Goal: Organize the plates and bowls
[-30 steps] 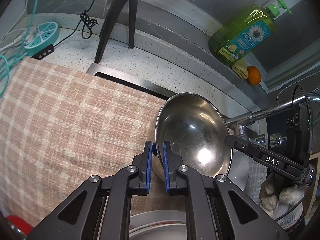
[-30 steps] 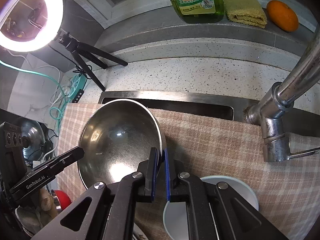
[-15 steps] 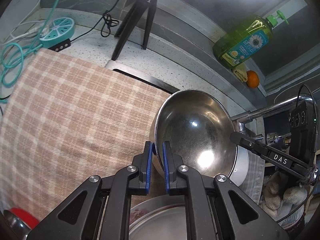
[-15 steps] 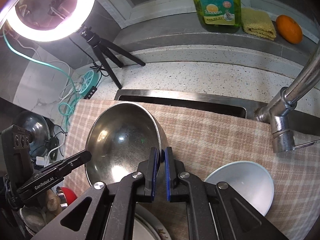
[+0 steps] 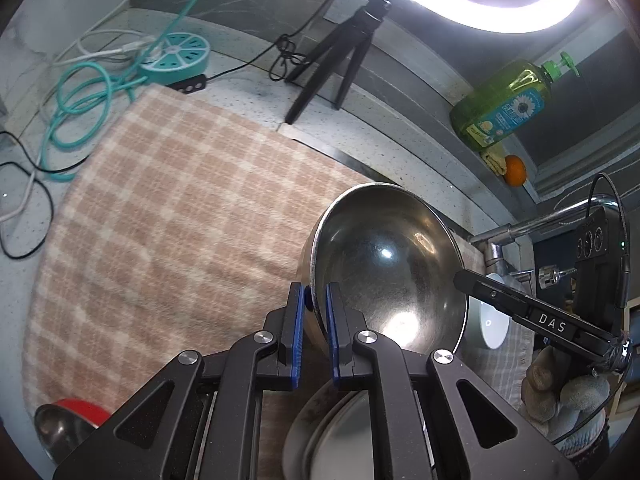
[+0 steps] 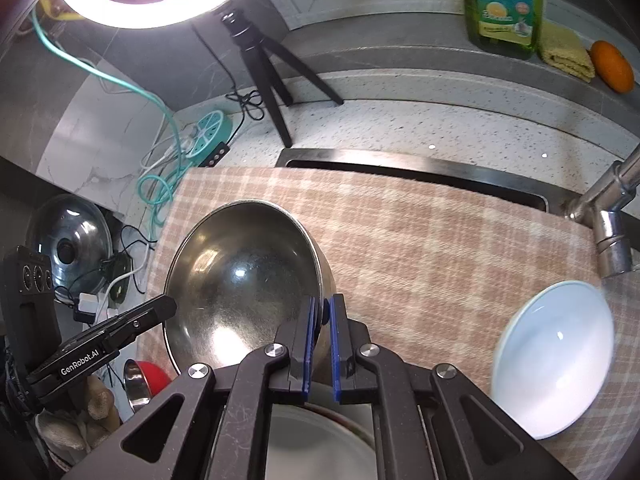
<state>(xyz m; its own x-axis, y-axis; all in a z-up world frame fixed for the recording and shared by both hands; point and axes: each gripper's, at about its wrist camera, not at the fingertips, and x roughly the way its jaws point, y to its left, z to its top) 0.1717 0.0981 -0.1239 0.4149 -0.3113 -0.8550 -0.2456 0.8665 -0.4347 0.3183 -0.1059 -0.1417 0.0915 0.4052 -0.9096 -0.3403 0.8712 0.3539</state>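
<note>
Nearest, below both sets of jaws: stacked plates (image 5: 340, 436), partly hidden by the gripper frames. Left gripper (image 5: 316, 308) clamped narrow on the near-left rim of the steel bowl (image 5: 388, 276); right gripper (image 6: 322, 316) pinched likewise on the opposite rim, so held between the two, tilted, above a pink checked cloth (image 5: 172, 216). Gloved hands visible behind each gripper body. On the cloth to the right, a white bowl (image 6: 556, 364), upright; at the left edge, a red bowl (image 6: 150, 376) nested with a small steel one. Beyond the cloth, a strip of sink rim (image 6: 400, 164) and a chrome tap (image 6: 608, 216). Farther, speckled counter (image 6: 420, 124) with a teal power strip (image 5: 176, 60), tangled cables and a black tripod (image 5: 336, 68) under a lit ring light (image 5: 480, 0). On the back ledge, a green soap bottle (image 5: 504, 108), yellow sponge (image 6: 564, 52) and orange (image 6: 612, 66).

Compared with a second ago: steel bowl carried leftward across the cloth, grip unchanged; far more cloth, the white bowl and the ring light now exposed; plates larger in view.
</note>
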